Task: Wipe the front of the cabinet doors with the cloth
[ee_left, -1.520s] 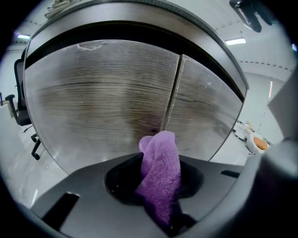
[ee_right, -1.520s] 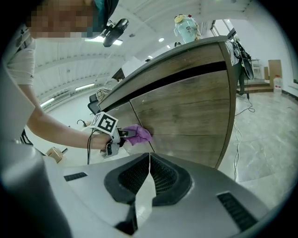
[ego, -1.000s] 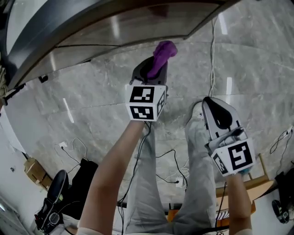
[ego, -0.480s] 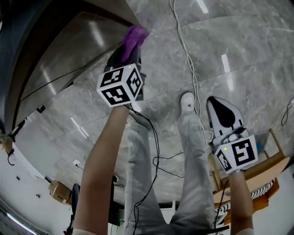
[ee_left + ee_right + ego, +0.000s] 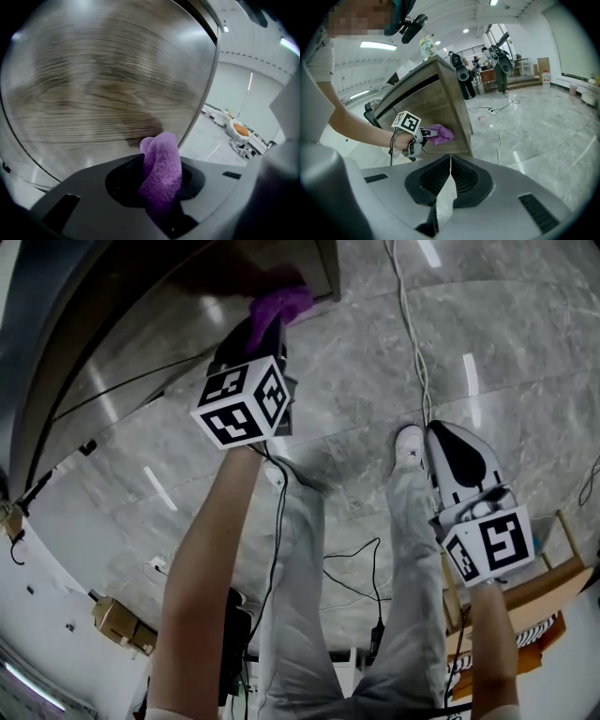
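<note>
Here, in the head view, the cabinet door fills the upper left of the frame, a wood-grain face with a dull sheen; a bare forearm rises from the lower left to the left marker cube, and above it the left tongs reach toward the door; these tongs are clamped on the purple cloth, which bunches out past their tips at the door's face, close to the door's corner near the top of the frame. In the left gripper view the cloth stands as a folded wad in the lower middle, squeezed between the two jaws; the blurred grain of the door fills the frame behind it, and the door's edge runs down the upper right.

Further right in the head view lies the grey marble floor; a white cable trails down from the top centre to a white shoe; grey trouser legs fill the lower middle. At the right of the frame the right tongs point up over the floor, well apart from the cabinet, with the right marker cube below them; in the right gripper view their jaws are together with nothing between them, and left of centre that view shows the cloth against the cabinet's front by its lower corner.
</note>
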